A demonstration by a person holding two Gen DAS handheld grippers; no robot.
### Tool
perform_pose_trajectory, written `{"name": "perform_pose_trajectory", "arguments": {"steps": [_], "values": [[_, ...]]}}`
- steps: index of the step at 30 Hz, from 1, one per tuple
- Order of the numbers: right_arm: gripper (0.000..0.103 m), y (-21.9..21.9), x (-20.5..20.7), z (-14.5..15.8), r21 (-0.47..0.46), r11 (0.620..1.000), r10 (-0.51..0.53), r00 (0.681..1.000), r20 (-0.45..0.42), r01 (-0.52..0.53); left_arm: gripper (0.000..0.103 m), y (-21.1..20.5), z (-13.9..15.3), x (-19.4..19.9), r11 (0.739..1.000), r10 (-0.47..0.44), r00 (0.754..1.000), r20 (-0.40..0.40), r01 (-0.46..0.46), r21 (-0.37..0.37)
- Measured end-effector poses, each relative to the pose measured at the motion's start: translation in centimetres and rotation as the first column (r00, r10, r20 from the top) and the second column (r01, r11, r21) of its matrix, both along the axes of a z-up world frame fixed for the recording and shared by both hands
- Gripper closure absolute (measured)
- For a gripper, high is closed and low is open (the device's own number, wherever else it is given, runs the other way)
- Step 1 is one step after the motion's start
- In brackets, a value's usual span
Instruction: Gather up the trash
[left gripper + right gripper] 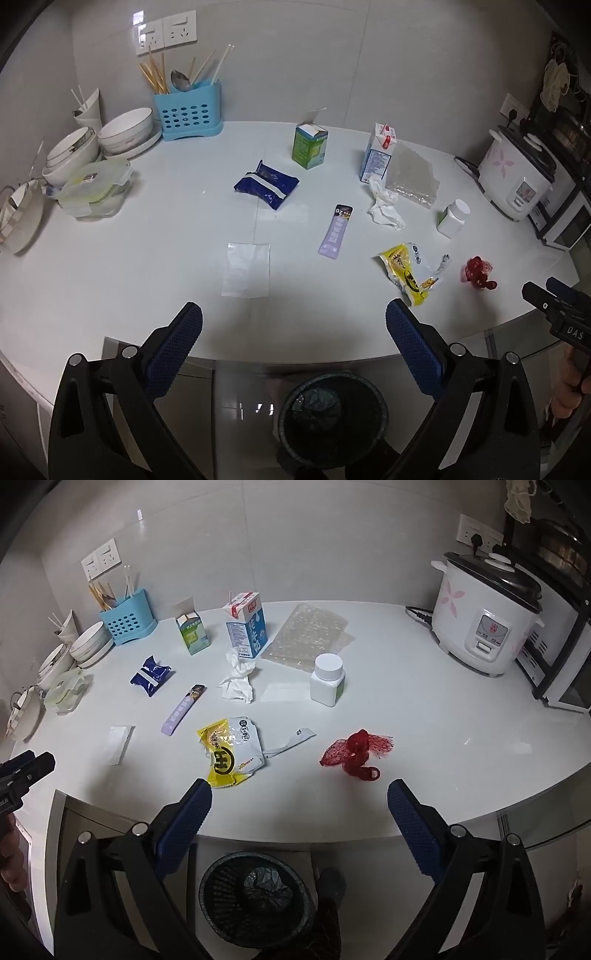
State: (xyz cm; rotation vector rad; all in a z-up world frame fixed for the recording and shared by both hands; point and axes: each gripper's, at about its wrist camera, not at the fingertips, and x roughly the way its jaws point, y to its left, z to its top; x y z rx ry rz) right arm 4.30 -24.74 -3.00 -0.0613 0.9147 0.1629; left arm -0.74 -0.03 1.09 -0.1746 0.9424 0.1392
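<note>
White countertop point(129, 258) runs along a grey tiled wall, and it is littered. Near the front edge lies a torn yellow-and-white wrapper point(231, 751), crumpled, with a loose strip trailing off to its right. Just right of that sits a wad of red netting point(354, 751), bunched up. Left of the wrapper is a slim lilac sachet point(184, 709) with a dark top end, and further left a flat clear plastic sleeve point(246, 269), nearly invisible against the counter. Behind these: a creased dark blue packet point(266, 184) with a white stripe, a scrunched white tissue point(238, 681) touching the foot of a blue-and-white milk carton point(247, 627), and a green box point(309, 146) with its flap standing open. A sheet of bubble wrap point(306, 637) lies beside the carton, and a white pill bottle point(327, 679) stands upright in front of it.

A rice cooker point(484, 616) sits at the right end; bowls point(125, 131) and a blue cutlery holder point(188, 112) at the left.

Below the counter edge, a black mesh bin point(255, 901) stands on the floor with a dark liner inside.

Both tools hover over the front edge, tilted down. The left gripper point(293, 328) has its jaws spread wide, holding nothing; the right gripper point(299, 806) is likewise wide and empty.
</note>
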Motion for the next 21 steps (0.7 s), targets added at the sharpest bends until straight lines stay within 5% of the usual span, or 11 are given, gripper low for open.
{"name": "perform_pose_trajectory", "arguments": {"steps": [21], "values": [[0.010,-0.65,0.40,-0.24,0.002,1.000,-0.017,1.000,-0.013,0.017,0.006,-0.02,-0.49,-0.05,1.000,0.001,1.000,-0.002,-0.001,0.012]]}}
